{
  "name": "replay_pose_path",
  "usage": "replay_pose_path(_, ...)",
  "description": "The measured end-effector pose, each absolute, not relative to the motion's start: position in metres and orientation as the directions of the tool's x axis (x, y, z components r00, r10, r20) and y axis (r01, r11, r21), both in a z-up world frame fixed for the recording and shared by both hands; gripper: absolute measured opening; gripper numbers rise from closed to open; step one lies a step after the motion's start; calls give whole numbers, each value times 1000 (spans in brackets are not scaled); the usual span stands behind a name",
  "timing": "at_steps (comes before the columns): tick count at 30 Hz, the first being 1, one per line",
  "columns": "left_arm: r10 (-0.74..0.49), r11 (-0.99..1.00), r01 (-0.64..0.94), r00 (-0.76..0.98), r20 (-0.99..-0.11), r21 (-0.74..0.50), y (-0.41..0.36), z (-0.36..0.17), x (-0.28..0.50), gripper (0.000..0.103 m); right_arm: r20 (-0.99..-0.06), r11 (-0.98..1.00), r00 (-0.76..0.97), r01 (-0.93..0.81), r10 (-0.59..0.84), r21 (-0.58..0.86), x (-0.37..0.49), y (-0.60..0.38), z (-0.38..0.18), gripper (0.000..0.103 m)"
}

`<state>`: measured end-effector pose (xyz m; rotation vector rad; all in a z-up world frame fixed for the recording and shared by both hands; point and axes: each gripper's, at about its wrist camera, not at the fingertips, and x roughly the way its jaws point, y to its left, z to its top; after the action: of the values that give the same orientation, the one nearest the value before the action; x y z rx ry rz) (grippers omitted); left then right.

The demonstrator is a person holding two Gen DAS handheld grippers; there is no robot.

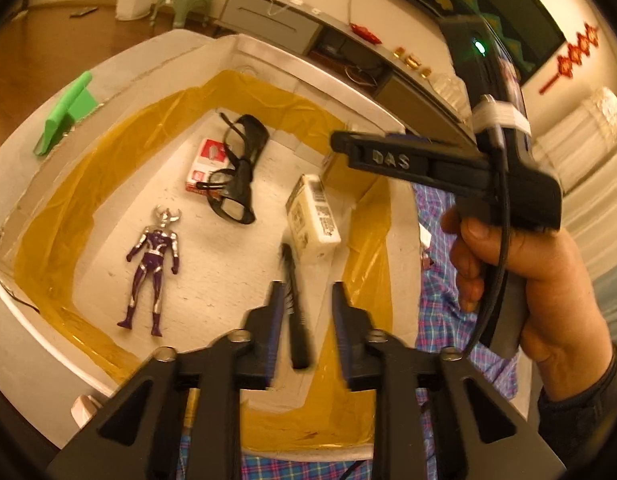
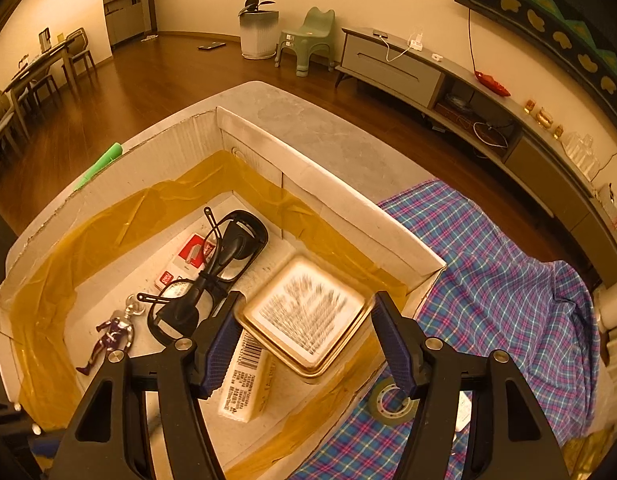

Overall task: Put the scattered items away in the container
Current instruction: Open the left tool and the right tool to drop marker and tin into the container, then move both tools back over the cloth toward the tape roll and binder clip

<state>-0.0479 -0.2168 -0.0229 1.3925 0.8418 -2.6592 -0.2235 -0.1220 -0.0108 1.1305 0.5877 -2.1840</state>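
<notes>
Left gripper [image 1: 304,304] jaws parted, blurred black brush [image 1: 294,308] between, untouched; right gripper [image 2: 304,320] wide around blurred gold-rimmed square tin [image 2: 304,314], contact unclear, over taped cardboard box [image 2: 328,208].

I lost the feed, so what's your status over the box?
Left hand-held gripper open, black brush blurred between fingers. Right hand-held gripper open, gold-rimmed tin blurred between fingers. Both over box. Nothing blocking.
</notes>
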Motion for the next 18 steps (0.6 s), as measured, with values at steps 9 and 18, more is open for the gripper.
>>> replay_pose_path(9,190,-820,323,-624,-758,-472,-238,-20,-43,32,-813,-735,-462,675,-354,-64,-215,-110,2,69)
replay_pose_path(18,152,-832,326,-645,-749,-449,-235,-9,-39,32,-780,-735,-434,677,-451,48,-197,-85,16,70)
